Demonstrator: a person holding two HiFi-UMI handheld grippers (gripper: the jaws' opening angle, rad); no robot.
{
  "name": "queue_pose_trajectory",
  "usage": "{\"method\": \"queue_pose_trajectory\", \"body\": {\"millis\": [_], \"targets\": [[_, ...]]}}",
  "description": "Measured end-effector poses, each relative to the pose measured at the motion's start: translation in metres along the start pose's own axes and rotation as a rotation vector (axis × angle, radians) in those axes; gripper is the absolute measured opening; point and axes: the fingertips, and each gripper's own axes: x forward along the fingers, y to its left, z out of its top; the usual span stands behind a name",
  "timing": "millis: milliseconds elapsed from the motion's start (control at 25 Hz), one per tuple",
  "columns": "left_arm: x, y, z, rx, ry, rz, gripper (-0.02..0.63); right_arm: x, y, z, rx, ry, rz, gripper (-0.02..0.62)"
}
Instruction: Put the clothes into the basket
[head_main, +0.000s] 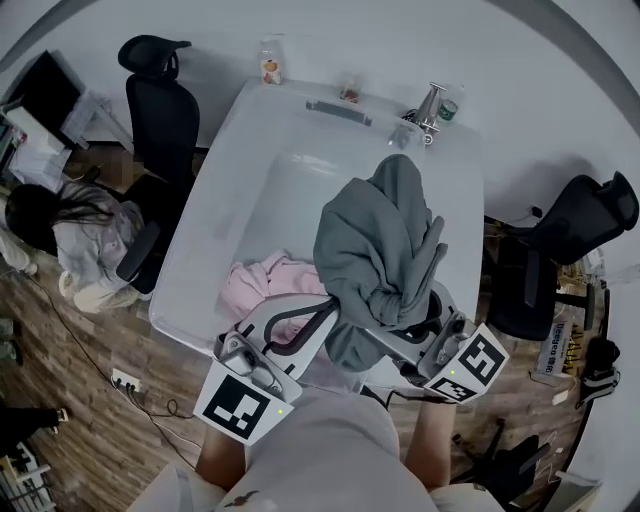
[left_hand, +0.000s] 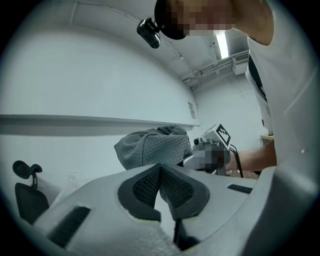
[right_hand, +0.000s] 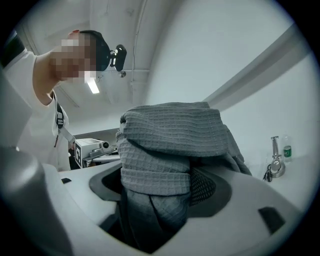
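2 garments in head view: grey knit top (head_main: 375, 250) bunched up, hanging over white tub (head_main: 200, 260); pink one (head_main: 265, 280) lies in the tub. Left gripper view: left gripper (left_hand: 161, 185) jaws together, nothing btwn them, grey top ahead of it, apart. Right gripper view: right gripper (right_hand: 160, 187) clamped on a thick fold of grey top, rest piled above jaws. Soft, limp, prob light, will drape & trail, so grab the bunched mid-fold, not a loose edge

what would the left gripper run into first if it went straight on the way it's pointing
Most likely the grey garment, bunched right ahead of the left gripper and held by the right gripper; how far off it is remains unclear.
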Motion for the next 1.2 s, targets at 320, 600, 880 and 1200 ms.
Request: {"method": "queue_pose_trajectory", "body": {"millis": [320,600,880,1200], "targets": [[-0.047,0.027,-0.015,-0.034,0.035,0.147,0.006,0.050,0.026,-0.012,-0.015,0.083,0.132,0.341],[-0.083,0.041,-0.034,-0.076,0.082,0.261,0.006,0.084,0.039,-0.049,0.007,0.220,0.208,0.341],[-0.119,0.049,-0.061,-0.144,0.115,0.360,0.006,0.109,0.051,-0.097,-0.036,0.415,0.239,0.341],[-0.140,0.053,-0.084,-0.214,0.139,0.427,0.006,0.129,0.058,-0.129,-0.050,0.539,0.270,0.341]]}}
